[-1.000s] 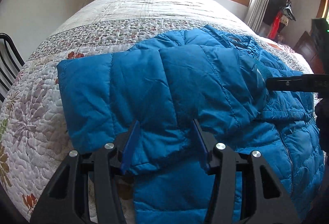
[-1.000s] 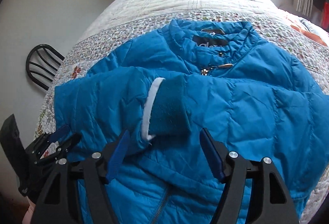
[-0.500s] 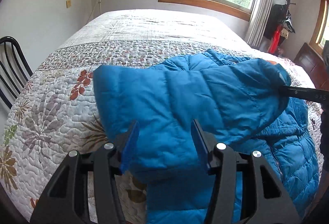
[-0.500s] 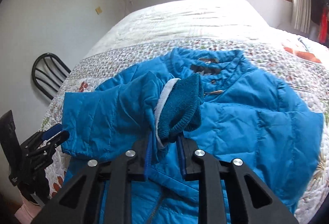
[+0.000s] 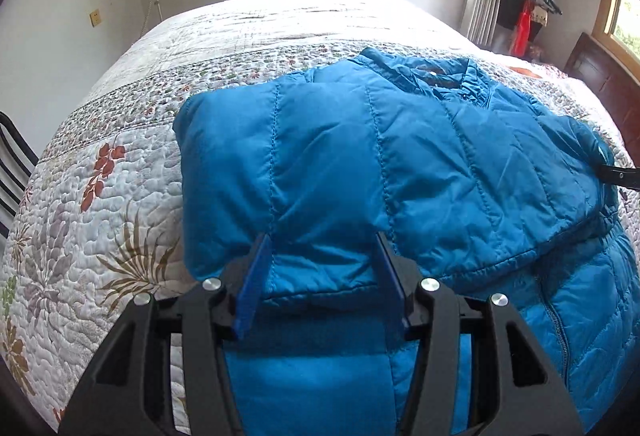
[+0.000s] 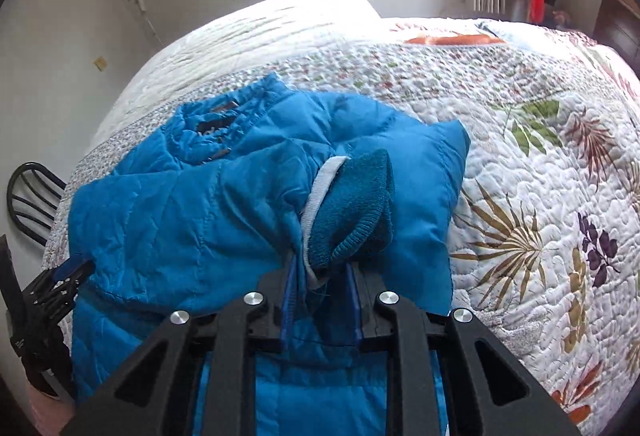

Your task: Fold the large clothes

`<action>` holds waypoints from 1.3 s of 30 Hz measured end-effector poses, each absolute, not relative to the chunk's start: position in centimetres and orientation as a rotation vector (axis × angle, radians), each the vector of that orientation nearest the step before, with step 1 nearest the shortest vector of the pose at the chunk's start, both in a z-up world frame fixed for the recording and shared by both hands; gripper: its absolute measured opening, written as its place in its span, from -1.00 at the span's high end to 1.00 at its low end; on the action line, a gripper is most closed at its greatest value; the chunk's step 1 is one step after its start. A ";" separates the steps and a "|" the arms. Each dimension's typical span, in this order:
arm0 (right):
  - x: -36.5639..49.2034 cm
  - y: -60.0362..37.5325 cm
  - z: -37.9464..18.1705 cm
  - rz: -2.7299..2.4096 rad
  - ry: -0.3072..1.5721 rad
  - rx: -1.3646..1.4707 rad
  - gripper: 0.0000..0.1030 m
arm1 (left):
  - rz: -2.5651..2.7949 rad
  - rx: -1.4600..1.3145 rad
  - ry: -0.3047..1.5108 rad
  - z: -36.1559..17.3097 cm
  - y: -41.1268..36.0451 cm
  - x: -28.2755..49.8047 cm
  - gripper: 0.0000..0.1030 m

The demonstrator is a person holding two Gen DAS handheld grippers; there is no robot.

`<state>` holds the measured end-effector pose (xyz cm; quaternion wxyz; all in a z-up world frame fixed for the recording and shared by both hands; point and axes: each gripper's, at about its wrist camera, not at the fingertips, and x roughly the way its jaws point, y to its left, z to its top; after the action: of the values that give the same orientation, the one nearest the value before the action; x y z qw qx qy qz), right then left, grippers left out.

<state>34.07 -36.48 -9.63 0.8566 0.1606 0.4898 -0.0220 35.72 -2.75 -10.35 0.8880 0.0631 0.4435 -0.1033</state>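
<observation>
The jacket (image 5: 420,164) lies on the bed (image 5: 120,196) near its front edge, collar (image 6: 224,120) toward the far side. One sleeve (image 6: 352,196) lies folded across its body. A chair (image 5: 12,164) stands beside the bed's left edge.

Blue quilted jacket (image 5: 400,164) lies on the bed, sleeve folded across.

Black hand-held gripper (image 5: 322,264), blue pads (image 5: 252,284)

Quilt (image 6: 552,196) lies bare at three o'clock of the jacket (image 6: 180,220); chair (image 6: 32,204) crowds nine o'clock.
</observation>
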 end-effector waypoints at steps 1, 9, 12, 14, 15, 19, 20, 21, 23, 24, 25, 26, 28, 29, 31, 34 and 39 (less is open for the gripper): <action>34.4 -36.5 -10.3 -0.045 1.045 0.337 0.55 | -0.211 0.135 0.926 -10.7 -2.8 35.9 -0.02; 32.9 -35.9 -8.2 -0.086 1.008 0.273 0.28 | -0.195 0.118 0.916 -10.1 -2.7 35.2 -0.01; 31.6 -35.4 -5.4 -0.107 0.924 0.238 0.28 | -0.221 0.074 0.899 -8.6 -2.9 34.1 -0.08; 31.0 -34.0 -4.1 -0.064 0.885 0.219 0.27 | -0.229 0.059 0.886 -7.8 -3.4 33.5 -0.09; 30.9 -33.1 -3.9 -0.038 0.879 0.202 0.27 | -0.235 0.051 0.879 -7.5 -3.8 33.2 -0.09; 32.2 -29.8 -5.4 0.016 0.911 0.140 0.29 | -0.244 0.041 0.895 -8.3 -4.8 33.4 -0.09; 32.6 -29.3 -6.1 0.018 0.925 0.123 0.29 | -0.239 0.047 0.907 -8.8 -5.0 33.7 -0.09; 33.1 -28.9 -6.9 0.006 0.945 0.109 0.29 | -0.235 0.051 0.918 -9.3 -5.0 33.9 -0.09; 33.9 -28.6 -8.5 -0.018 0.985 0.084 0.29 | -0.226 0.056 0.933 -10.3 -4.8 34.5 -0.09; 34.2 -28.7 -9.4 -0.035 1.012 0.078 0.35 | -0.225 0.059 0.939 -10.8 -4.7 34.8 -0.08; 34.6 -28.9 -10.3 -0.039 1.043 0.083 0.40 | -0.231 0.058 0.947 -11.1 -4.7 35.1 -0.09; 34.8 -29.1 -11.0 -0.031 1.065 0.096 0.40 | -0.239 0.056 0.954 -11.4 -4.6 35.3 -0.10; 34.8 -29.0 -11.9 -0.032 1.079 0.091 0.41 | -0.246 0.050 0.957 -11.8 -4.5 35.4 -0.10; 34.7 -28.7 -12.0 -0.039 1.080 0.069 0.41 | -0.248 0.053 0.954 -11.9 -4.5 35.4 -0.10; 34.6 -28.5 -12.1 -0.052 1.079 0.053 0.41 | -0.250 0.051 0.950 -12.1 -4.5 35.4 -0.10; 34.1 -28.9 -11.5 -0.041 1.052 0.091 0.40 | -0.246 0.038 0.945 -11.7 -4.3 35.0 -0.08; 32.0 -27.8 -8.6 0.036 0.977 0.092 0.39 | -0.230 0.075 0.902 -9.7 -4.5 32.7 -0.21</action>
<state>31.98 -27.76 -8.59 0.8820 0.0440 0.4690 0.0173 32.68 -4.52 -9.72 0.8929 0.0362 0.4350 -0.1109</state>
